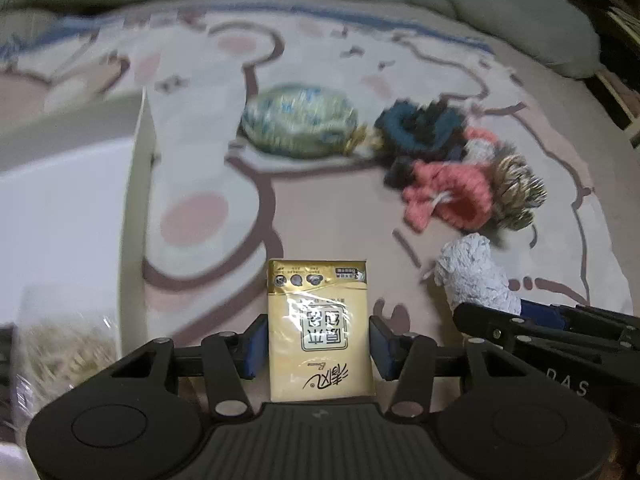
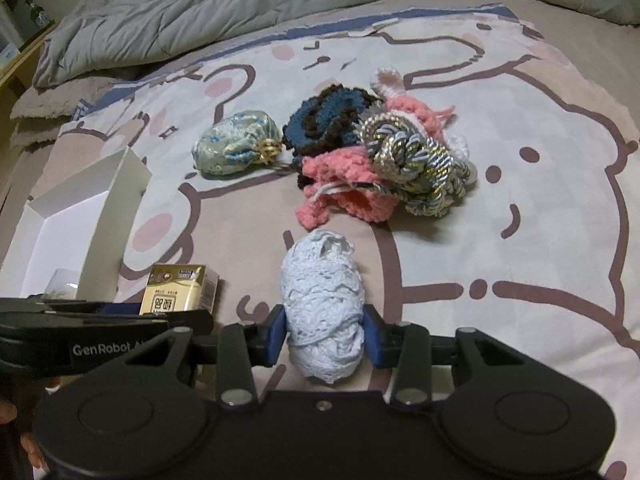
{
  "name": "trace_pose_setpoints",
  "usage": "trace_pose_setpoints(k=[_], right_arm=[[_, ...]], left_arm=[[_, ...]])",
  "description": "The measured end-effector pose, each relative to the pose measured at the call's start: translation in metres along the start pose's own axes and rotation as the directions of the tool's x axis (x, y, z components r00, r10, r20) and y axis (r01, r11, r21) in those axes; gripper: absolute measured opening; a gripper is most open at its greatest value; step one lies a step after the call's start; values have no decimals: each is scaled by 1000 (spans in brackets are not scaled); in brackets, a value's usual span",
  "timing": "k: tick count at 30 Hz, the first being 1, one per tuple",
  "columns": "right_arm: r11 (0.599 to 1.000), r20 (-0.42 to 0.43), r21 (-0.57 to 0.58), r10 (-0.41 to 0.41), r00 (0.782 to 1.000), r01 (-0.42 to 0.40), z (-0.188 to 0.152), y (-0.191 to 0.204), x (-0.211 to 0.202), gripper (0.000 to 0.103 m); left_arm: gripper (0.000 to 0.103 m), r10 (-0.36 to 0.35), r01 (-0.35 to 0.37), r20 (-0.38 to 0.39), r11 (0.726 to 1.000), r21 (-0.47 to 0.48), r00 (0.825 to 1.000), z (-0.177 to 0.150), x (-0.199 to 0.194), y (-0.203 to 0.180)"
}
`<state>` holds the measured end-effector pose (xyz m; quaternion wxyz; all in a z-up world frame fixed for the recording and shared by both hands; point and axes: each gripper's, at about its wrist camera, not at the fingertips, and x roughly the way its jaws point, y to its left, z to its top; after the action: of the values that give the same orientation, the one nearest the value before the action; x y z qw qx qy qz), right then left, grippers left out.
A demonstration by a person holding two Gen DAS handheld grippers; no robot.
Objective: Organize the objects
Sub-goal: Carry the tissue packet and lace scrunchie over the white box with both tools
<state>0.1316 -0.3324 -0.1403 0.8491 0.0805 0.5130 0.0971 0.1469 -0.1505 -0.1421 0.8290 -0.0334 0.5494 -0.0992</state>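
My left gripper (image 1: pixel 319 344) is shut on a gold tissue pack (image 1: pixel 319 328), held upright between the blue pads; the pack also shows in the right wrist view (image 2: pixel 178 290). My right gripper (image 2: pixel 325 336) is shut on a white lace bundle (image 2: pixel 322 304), which also shows in the left wrist view (image 1: pixel 476 276). On the bed lie a blue-gold brocade pouch (image 2: pixel 236 146), a dark blue knit piece (image 2: pixel 324 120), a pink knit piece (image 2: pixel 336 184) and a coil of metallic cord (image 2: pixel 416 164).
An open white box (image 2: pixel 100 208) stands at the left, with a clear bag of pale material (image 1: pixel 60 344) in it. A grey duvet (image 2: pixel 200 4) is bunched at the far side. The bedsheet (image 2: pixel 520 208) has a cartoon print.
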Motion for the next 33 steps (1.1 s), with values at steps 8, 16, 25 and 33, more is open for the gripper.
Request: trace_pose_setpoints(k=[8,16,25,33], right_arm=[[1000,82,28,8,997,-10,3,-2,-30,40],[998,161,48,23,987,-31,4,5,-63,40],[997,242,53,46,969,-60,4,22,-95,40],[997,254,37,52,966,-64,-1,42,-105,40]], left_arm=[[52,-26,25,103,1000,18,994,3,-43,8],[52,-47,42,195,999,27,980,0,-83,14],[52,-64,54,266,998,43,962,-9,-117,21],[52,-65,54,296,998,44,953,-15,-134,35]])
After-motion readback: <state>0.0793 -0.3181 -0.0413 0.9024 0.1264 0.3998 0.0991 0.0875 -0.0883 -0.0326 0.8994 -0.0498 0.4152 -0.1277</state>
